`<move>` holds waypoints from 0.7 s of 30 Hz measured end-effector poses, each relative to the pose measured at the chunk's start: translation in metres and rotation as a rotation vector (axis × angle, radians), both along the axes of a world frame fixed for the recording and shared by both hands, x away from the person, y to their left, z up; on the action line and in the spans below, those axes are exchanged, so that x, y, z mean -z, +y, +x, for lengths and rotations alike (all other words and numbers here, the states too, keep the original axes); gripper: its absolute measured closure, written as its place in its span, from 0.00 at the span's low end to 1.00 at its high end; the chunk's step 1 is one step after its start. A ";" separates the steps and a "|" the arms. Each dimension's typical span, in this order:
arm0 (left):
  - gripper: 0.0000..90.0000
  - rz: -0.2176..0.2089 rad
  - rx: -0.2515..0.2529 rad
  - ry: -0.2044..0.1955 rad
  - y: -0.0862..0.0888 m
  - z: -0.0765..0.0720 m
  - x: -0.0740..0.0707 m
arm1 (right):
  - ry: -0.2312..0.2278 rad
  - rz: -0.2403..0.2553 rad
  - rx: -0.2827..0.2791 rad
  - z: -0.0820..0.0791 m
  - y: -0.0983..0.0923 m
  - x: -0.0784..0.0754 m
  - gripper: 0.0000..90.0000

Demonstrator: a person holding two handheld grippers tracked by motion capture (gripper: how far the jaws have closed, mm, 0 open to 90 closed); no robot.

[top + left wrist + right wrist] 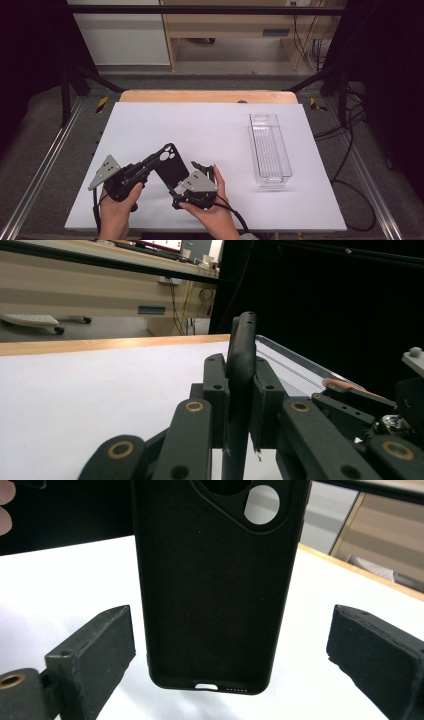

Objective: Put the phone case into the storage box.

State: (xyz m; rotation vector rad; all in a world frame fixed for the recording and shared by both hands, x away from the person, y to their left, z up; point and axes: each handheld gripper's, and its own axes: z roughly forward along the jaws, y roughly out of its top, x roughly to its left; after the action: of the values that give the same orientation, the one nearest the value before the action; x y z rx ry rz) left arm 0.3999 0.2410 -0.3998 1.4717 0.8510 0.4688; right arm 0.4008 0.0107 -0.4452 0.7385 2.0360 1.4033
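The left tongs (240, 390) clamp the edge of a black phone case (215, 580). The right tongs (230, 645) gape wide around its lower end, seemingly without touching it.

No lettering, label, brand or number can be read anywhere — the black phone case (215, 585) carries no legible mark on the surface facing the right gripper view, only a row of tiny dots near its bottom edge, too small to make out. The screen (165, 244) far behind the table in the left gripper view shows colour — nothing readable.
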 end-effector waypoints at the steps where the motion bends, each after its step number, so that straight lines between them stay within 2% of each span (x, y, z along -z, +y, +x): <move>1: 0.90 0.000 0.000 0.000 0.000 0.000 0.000 | 0.000 0.000 0.000 0.000 0.000 0.000 0.06; 4: 0.90 0.003 -0.019 -0.010 0.003 0.000 0.000 | -0.019 0.010 0.012 0.000 0.002 -0.003 0.08; 8: 0.90 0.002 -0.026 -0.009 0.006 0.000 0.000 | -0.031 0.048 0.030 0.000 0.006 -0.010 0.09; 16: 0.90 -0.014 -0.026 0.000 0.009 0.000 -0.002 | -0.021 0.026 0.009 0.005 0.013 -0.017 0.07; 21: 0.90 -0.023 -0.023 -0.003 0.009 0.000 -0.003 | -0.009 0.011 -0.007 0.013 0.028 -0.028 0.05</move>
State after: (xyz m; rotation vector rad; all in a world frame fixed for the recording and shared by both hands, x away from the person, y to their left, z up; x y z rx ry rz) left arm 0.3996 0.2504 -0.3965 1.4413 0.8692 0.4766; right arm 0.4133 0.0382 -0.4171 0.7295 2.0275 1.4203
